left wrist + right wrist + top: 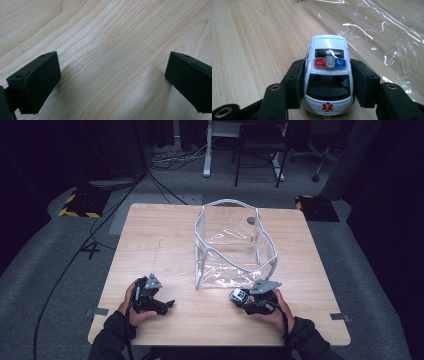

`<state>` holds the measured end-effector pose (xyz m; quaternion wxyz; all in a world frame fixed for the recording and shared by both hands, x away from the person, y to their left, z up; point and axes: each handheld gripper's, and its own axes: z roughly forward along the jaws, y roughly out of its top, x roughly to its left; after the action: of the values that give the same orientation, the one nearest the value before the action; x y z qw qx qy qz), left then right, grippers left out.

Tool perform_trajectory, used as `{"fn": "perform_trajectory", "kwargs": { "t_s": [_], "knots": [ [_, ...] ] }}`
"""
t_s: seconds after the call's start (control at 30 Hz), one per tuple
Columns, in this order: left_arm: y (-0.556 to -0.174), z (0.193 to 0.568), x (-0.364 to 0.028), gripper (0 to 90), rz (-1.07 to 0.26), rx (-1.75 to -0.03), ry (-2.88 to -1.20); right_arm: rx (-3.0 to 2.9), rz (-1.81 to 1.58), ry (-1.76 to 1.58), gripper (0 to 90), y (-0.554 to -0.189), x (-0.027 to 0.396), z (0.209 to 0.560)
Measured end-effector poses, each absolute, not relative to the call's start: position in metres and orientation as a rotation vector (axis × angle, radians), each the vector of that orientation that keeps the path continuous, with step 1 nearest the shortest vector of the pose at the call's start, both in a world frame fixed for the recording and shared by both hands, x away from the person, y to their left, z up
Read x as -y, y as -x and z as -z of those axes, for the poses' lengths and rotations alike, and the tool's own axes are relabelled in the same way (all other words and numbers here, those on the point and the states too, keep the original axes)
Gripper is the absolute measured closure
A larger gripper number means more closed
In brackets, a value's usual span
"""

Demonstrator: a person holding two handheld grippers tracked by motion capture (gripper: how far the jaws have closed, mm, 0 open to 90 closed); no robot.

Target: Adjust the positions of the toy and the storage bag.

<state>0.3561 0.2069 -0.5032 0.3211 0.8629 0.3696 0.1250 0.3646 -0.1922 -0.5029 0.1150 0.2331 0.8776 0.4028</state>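
Note:
A white toy ambulance (pixel 328 75) with a red and a blue roof light and a red star on its end stands on the wooden table (pixel 150 235). My right gripper (pixel 327 68) is shut on it, one black pad against each side. In the high view the ambulance (pixel 238 295) sits at the tip of the right gripper (pixel 242 297), just in front of a clear plastic bag (pixel 232 245). My left gripper (pixel 167 305) rests at the front left of the table. Its jaws stand wide open over bare wood in the left gripper view (pixel 112 72).
The clear bag stands upright and open-topped in the table's middle; its crinkled wall (pixel 387 37) lies just right of the ambulance. Beyond the table, cables (pixel 100 230) run across the grey floor, and chair and desk legs (pixel 250 155) stand at the back.

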Motion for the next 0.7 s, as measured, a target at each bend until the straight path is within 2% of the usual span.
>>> {"fn": "perform_trajectory", "kwargs": {
  "t_s": [0.37, 0.7],
  "knots": [
    [-0.356, 0.503, -0.207, 0.5, -0.331, -0.971, -2.266, -2.567, -1.177, -0.674, 48.2, -0.358, 0.202, 0.502],
    [-0.356, 0.503, -0.207, 0.5, -0.329, -0.973, -2.264, -2.557, -1.228, -0.664, 48.2, -0.35, 0.229, 0.499]
  ]
}}
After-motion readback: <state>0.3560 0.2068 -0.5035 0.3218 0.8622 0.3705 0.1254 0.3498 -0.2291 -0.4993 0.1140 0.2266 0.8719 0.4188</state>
